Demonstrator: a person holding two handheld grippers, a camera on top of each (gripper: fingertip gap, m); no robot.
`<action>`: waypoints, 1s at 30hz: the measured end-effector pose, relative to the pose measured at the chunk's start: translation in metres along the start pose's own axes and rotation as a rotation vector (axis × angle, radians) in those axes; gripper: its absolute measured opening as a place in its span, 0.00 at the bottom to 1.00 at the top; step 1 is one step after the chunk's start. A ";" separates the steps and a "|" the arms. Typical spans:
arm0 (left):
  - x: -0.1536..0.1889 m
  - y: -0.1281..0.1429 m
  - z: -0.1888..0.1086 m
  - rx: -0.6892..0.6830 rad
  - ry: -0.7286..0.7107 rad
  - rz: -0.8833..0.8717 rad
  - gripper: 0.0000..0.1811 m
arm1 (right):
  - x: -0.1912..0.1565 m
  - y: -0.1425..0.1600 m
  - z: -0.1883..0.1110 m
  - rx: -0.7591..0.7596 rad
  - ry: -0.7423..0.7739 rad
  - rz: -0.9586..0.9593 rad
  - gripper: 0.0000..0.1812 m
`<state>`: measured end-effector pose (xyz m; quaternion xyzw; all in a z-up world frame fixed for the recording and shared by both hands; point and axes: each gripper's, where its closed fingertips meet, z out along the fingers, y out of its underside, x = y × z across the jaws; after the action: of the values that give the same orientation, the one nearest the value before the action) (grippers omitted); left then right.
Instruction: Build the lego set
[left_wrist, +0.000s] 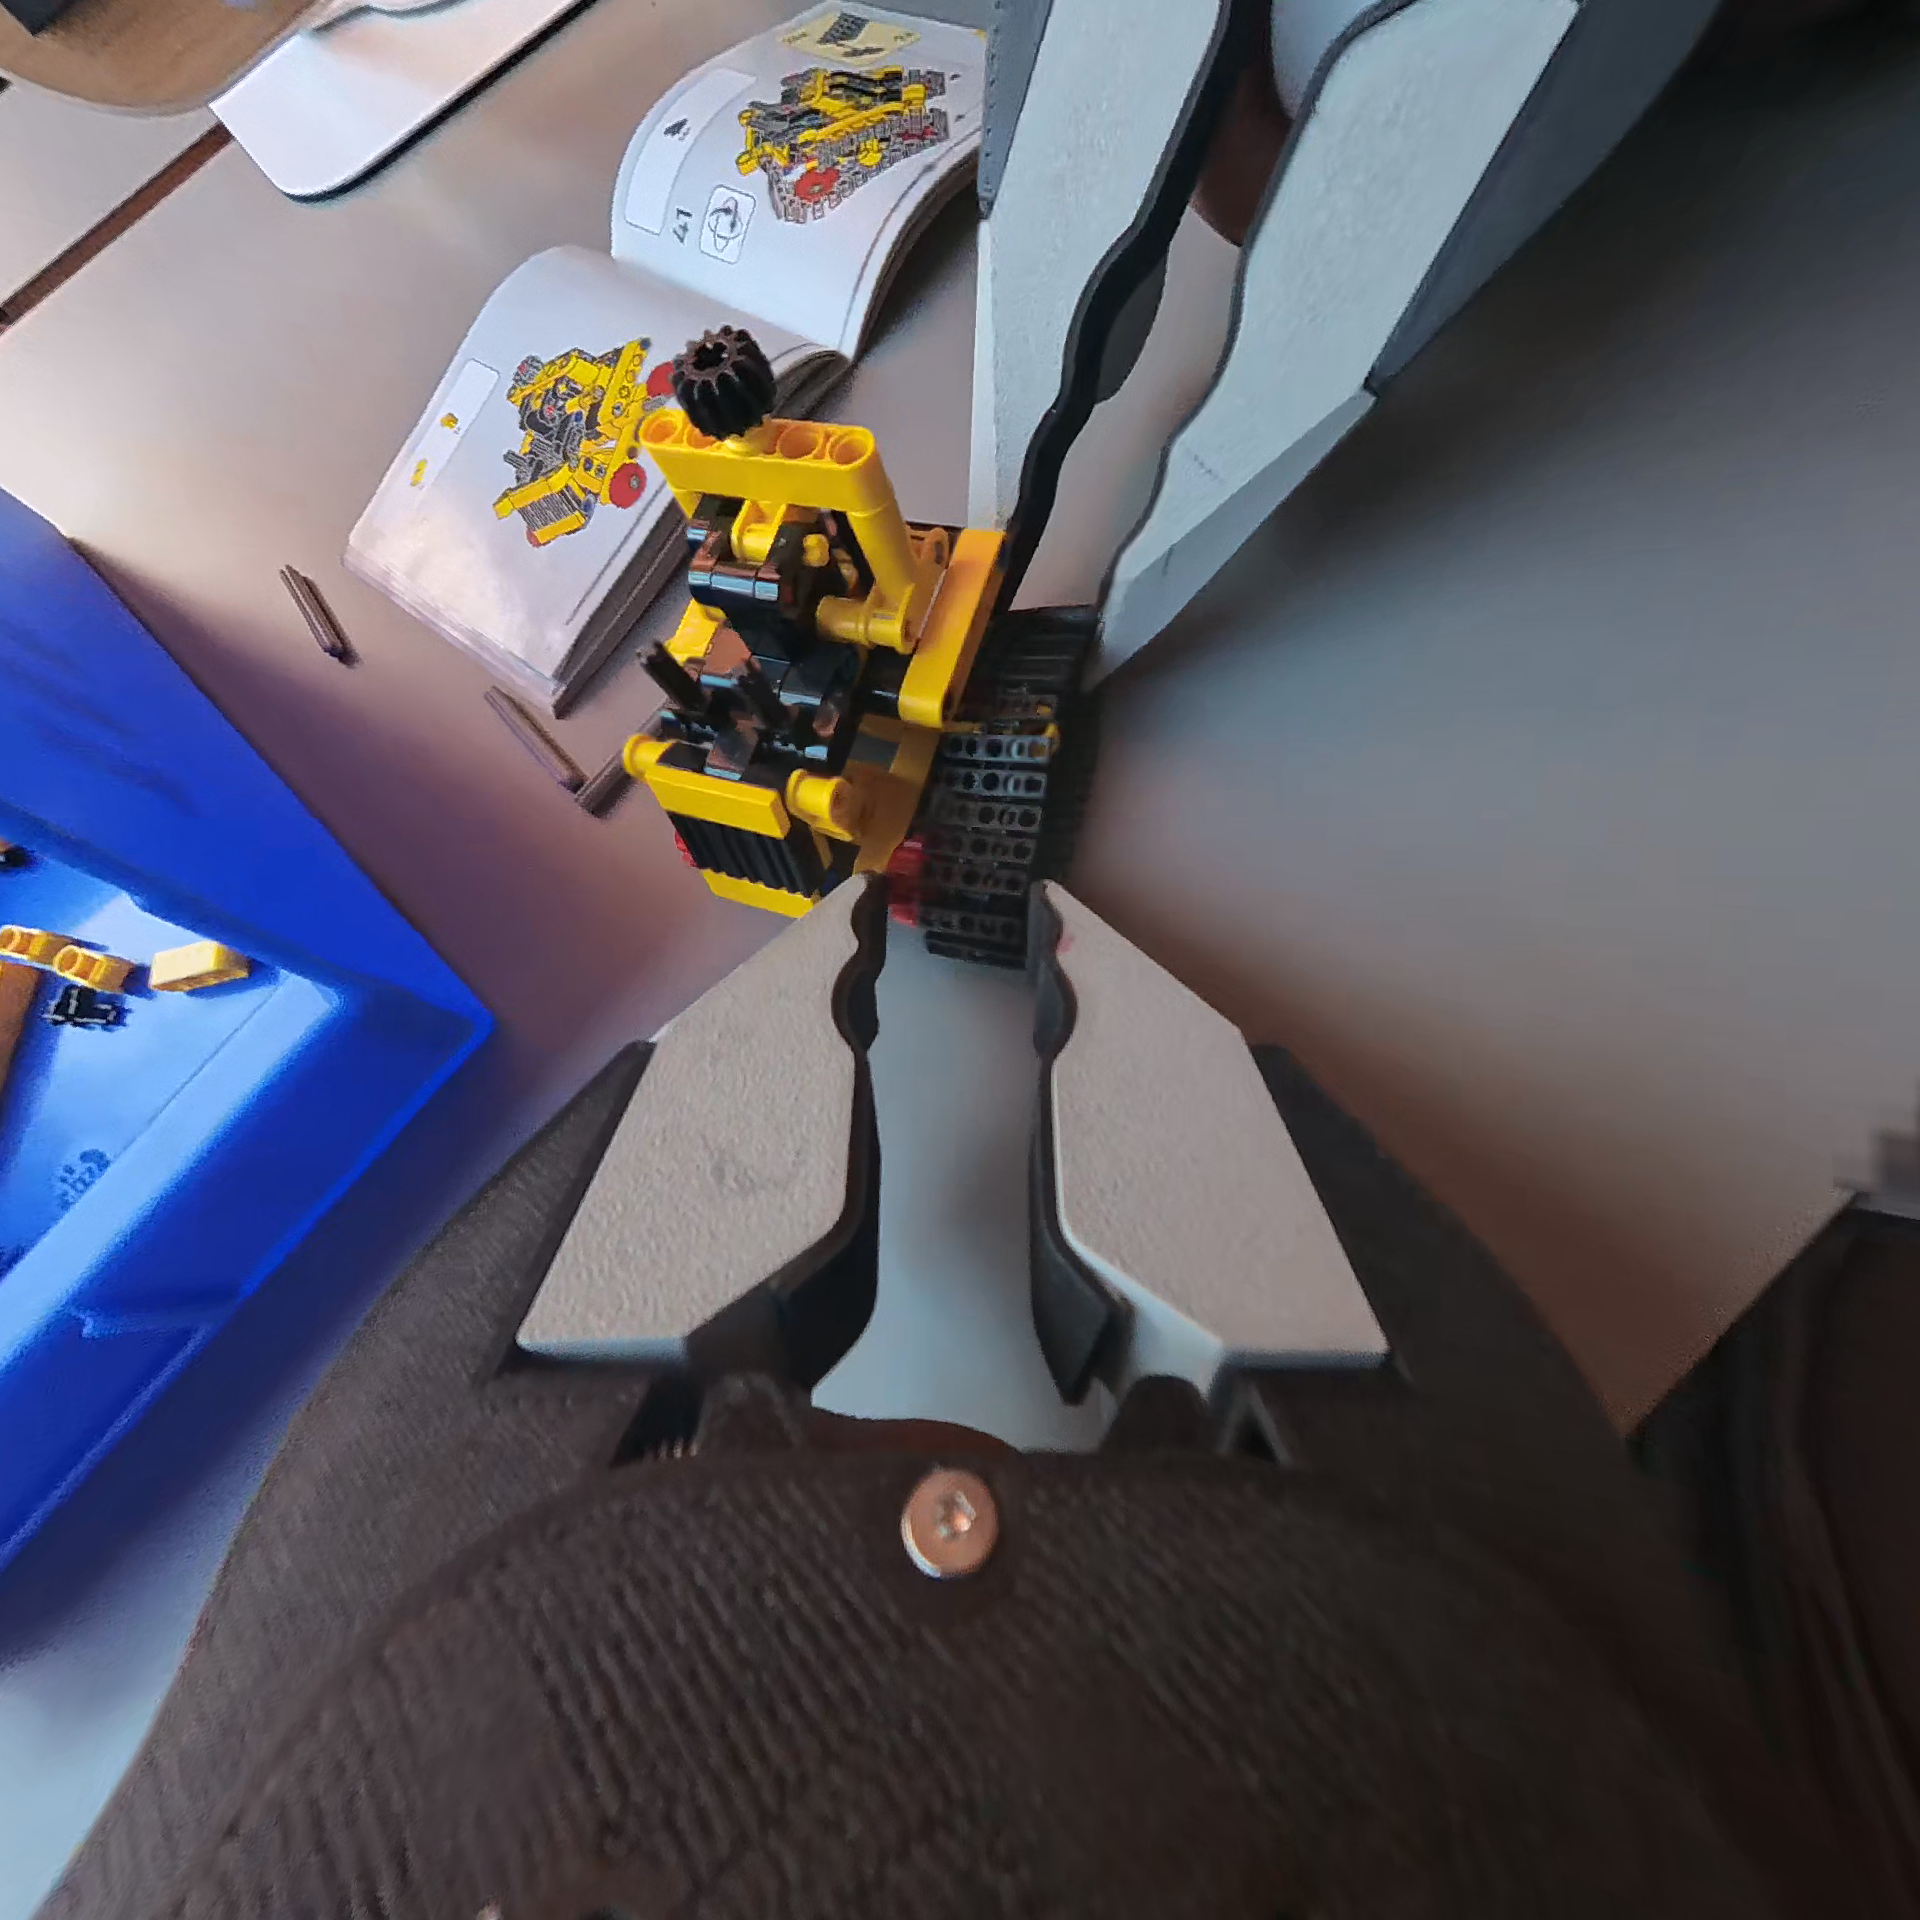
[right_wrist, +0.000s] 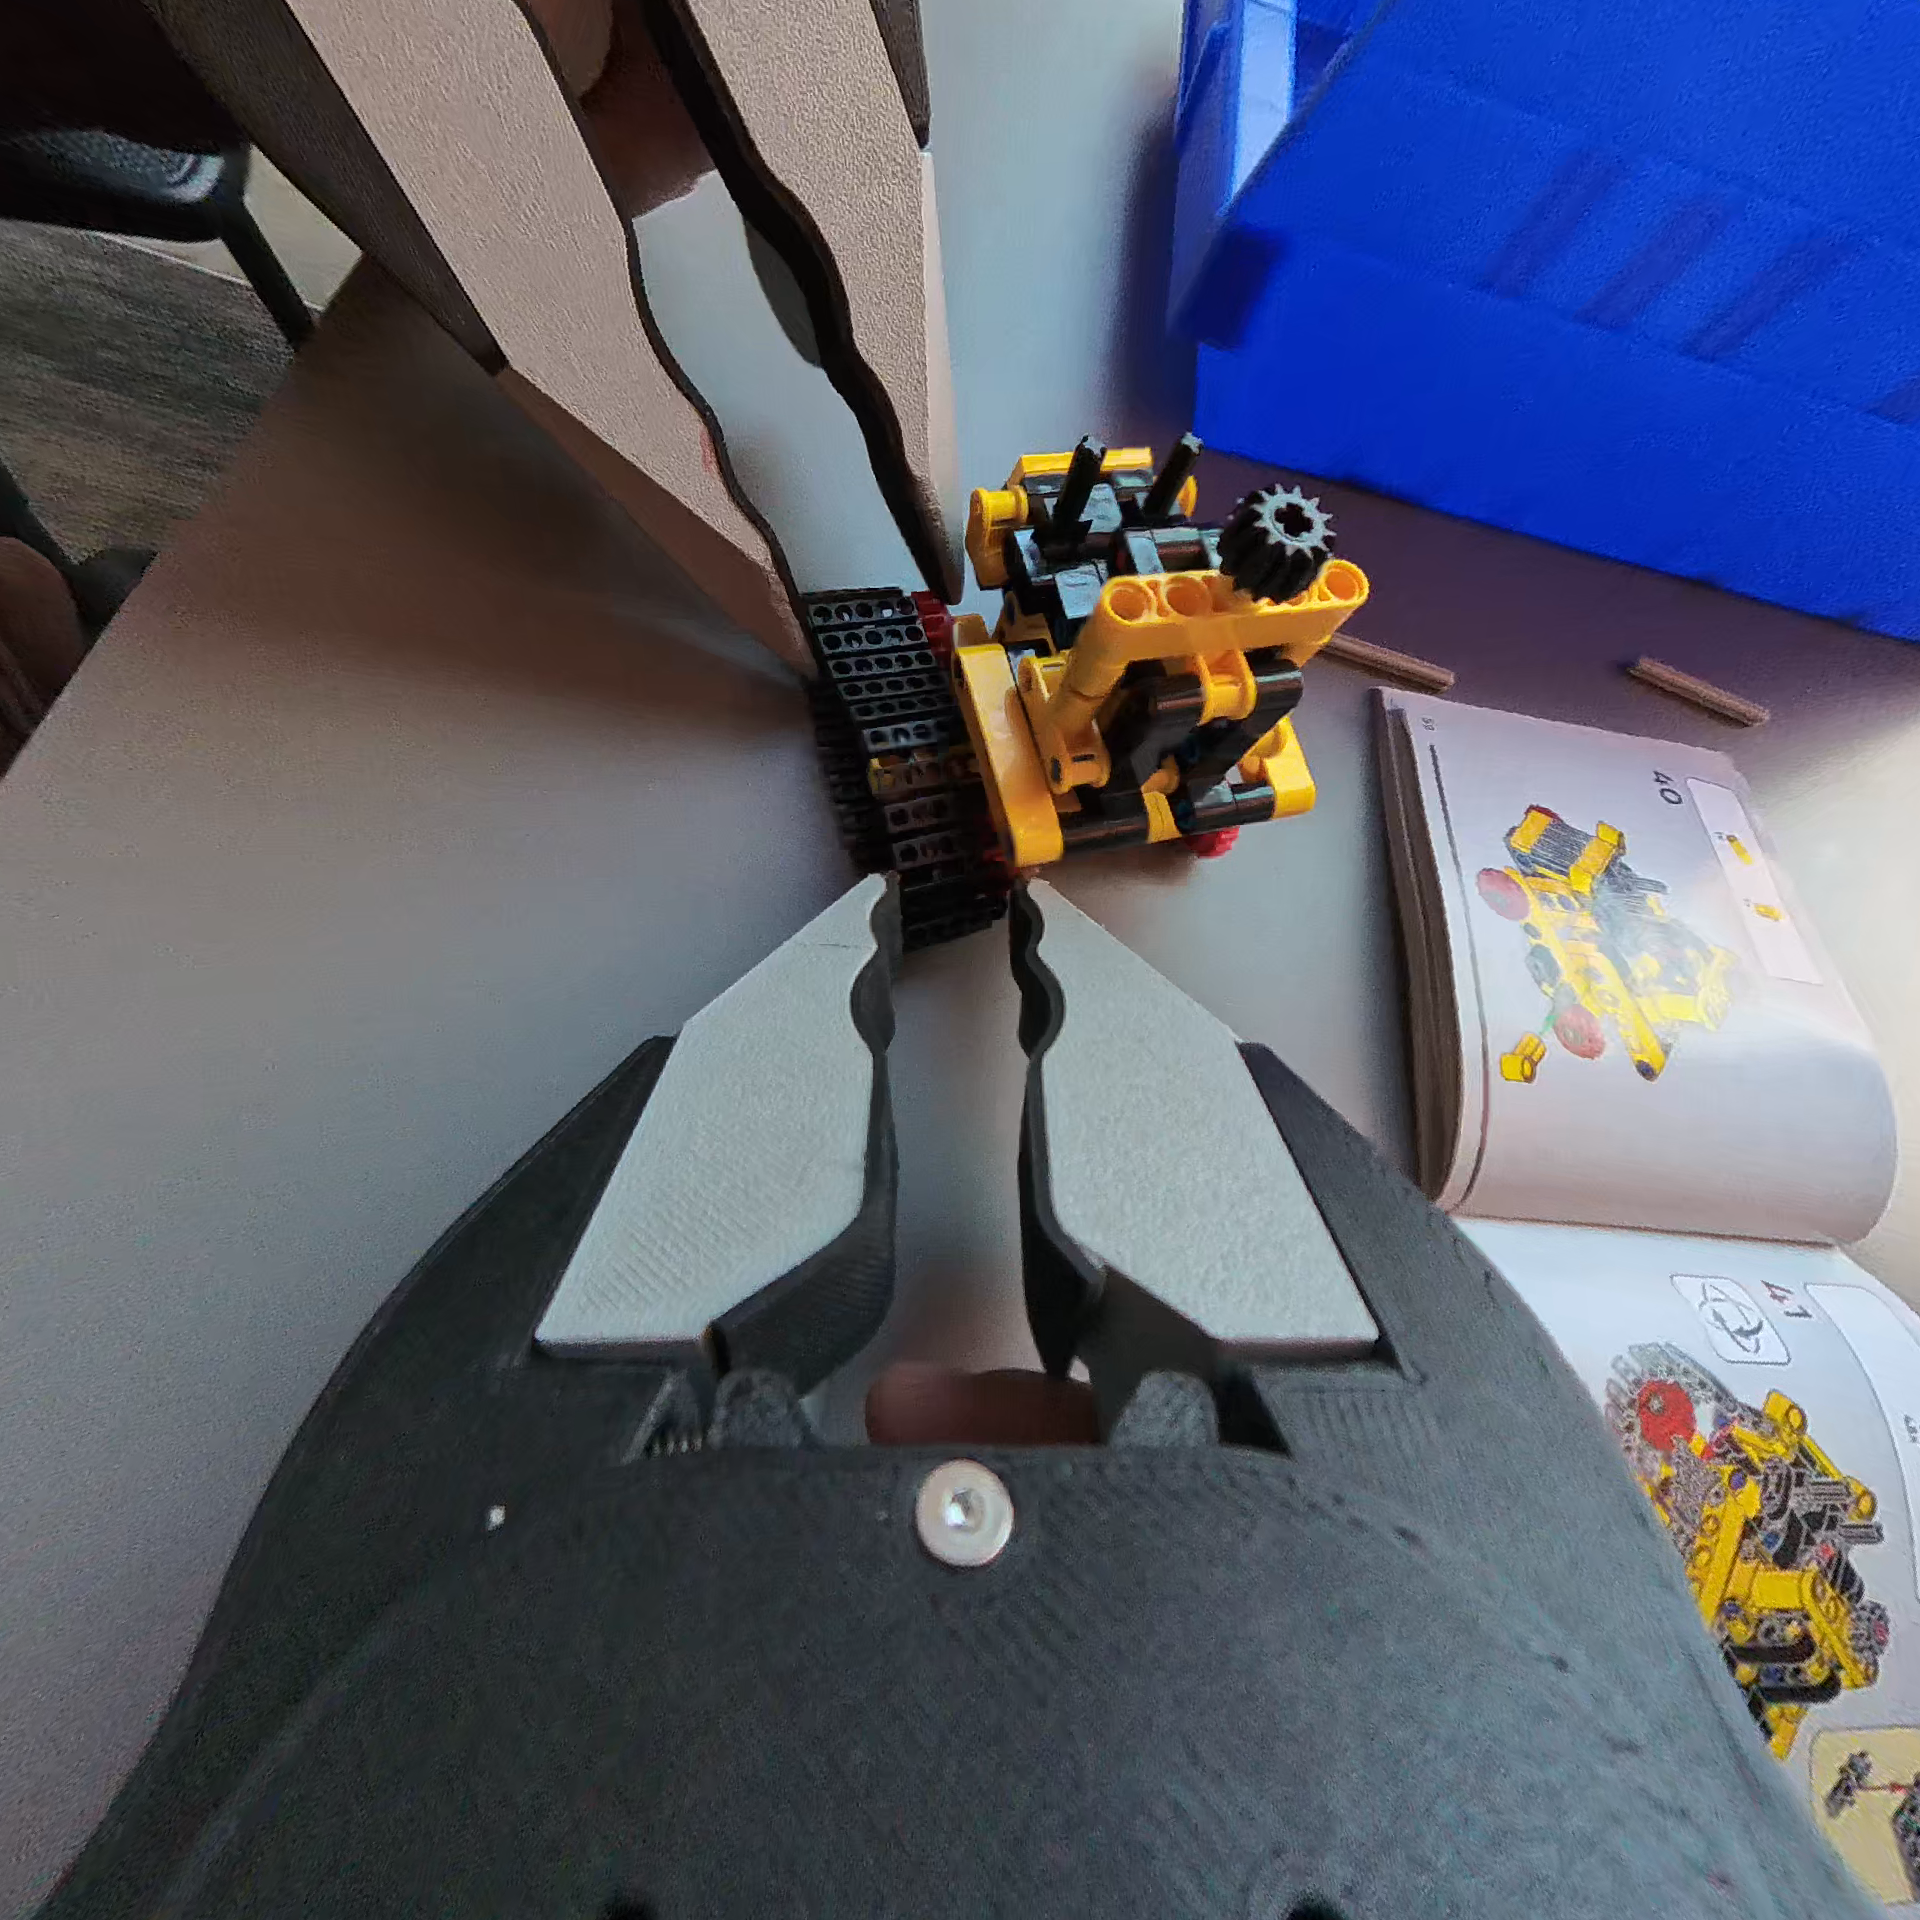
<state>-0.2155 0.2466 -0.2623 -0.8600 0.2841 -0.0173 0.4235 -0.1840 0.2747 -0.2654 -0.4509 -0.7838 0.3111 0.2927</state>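
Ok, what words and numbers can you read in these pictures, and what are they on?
Instruction booklet: printed numbers and small symbols sit beside the drawings on its open pages; I can't quote writing, so I only say where it is.
Blue bin: a small raised mark on its floor, too blurred to read.
Lego model: no writing shows on it.
Nothing else in either view carries words or signs.
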 end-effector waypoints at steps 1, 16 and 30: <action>-0.001 0.000 0.000 0.004 0.006 0.015 0.13 | 0.001 -0.001 0.000 0.012 -0.005 0.005 0.09; -0.004 -0.004 -0.002 0.057 0.206 -0.070 0.10 | 0.005 -0.001 0.003 0.006 -0.089 0.113 0.10; 0.007 -0.004 -0.015 0.098 0.390 -0.080 0.09 | -0.014 -0.010 -0.004 0.064 -0.193 0.097 0.09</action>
<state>-0.2112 0.2345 -0.2512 -0.8294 0.3250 -0.2141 0.4007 -0.1809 0.2592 -0.2579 -0.4467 -0.7751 0.3919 0.2148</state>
